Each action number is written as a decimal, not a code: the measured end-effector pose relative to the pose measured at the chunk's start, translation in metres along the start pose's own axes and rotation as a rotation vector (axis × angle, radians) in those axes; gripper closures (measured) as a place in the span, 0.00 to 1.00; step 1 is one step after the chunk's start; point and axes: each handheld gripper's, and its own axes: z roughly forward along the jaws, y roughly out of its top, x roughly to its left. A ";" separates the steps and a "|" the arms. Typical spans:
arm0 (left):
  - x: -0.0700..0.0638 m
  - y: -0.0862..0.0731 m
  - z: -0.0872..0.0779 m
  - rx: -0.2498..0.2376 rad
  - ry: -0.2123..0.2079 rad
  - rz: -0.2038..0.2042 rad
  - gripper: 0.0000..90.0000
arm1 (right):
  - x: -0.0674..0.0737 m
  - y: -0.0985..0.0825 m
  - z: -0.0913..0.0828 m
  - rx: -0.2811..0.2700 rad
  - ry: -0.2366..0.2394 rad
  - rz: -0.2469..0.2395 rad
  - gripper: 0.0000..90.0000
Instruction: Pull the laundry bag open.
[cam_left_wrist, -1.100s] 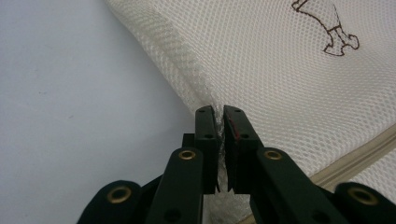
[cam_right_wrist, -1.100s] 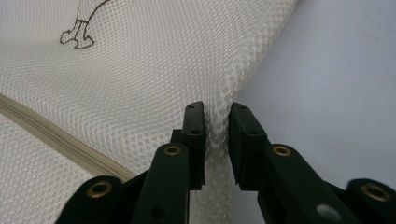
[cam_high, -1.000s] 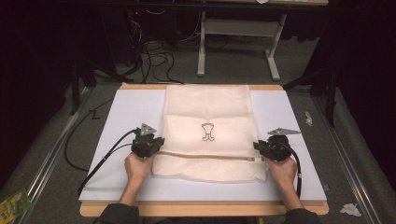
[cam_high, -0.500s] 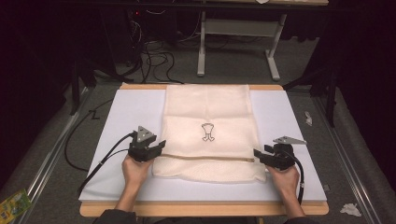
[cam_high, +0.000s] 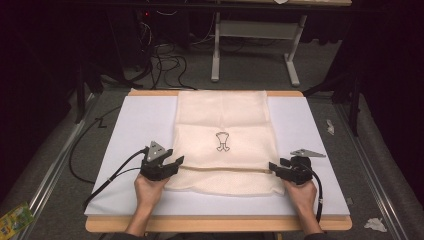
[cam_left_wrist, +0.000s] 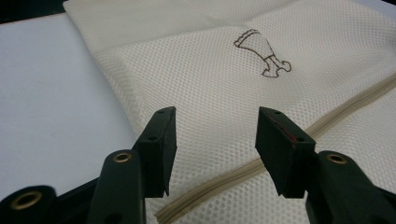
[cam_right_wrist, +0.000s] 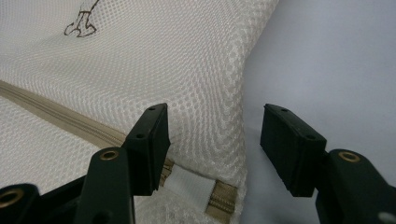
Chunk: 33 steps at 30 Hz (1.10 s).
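Your left gripper (cam_high: 176, 161) sits at the lower left of the high view, its jaws apart and having just been opening, with nothing pinched between them. Your right gripper (cam_high: 272, 166) at the lower right has also just spread its jaws and holds nothing. The mesh bag (cam_high: 225, 125) lies flat at the centre of the white mat (cam_high: 140, 120), its zipper (cam_high: 225, 170) running between both grippers.

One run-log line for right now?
mesh bag flat on table | left gripper open, jaws just opening | right gripper open, released | zipper unheld
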 end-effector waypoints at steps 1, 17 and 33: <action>-0.002 0.000 0.000 0.002 0.000 0.008 0.54 | 0.000 0.001 0.001 0.001 0.003 -0.003 0.49; -0.044 0.022 0.010 -0.022 -0.086 0.072 0.52 | 0.004 0.006 0.002 0.014 0.017 -0.088 0.96; -0.082 0.041 0.045 0.025 -0.180 0.127 0.51 | 0.006 0.010 -0.010 -0.022 0.057 -0.108 0.98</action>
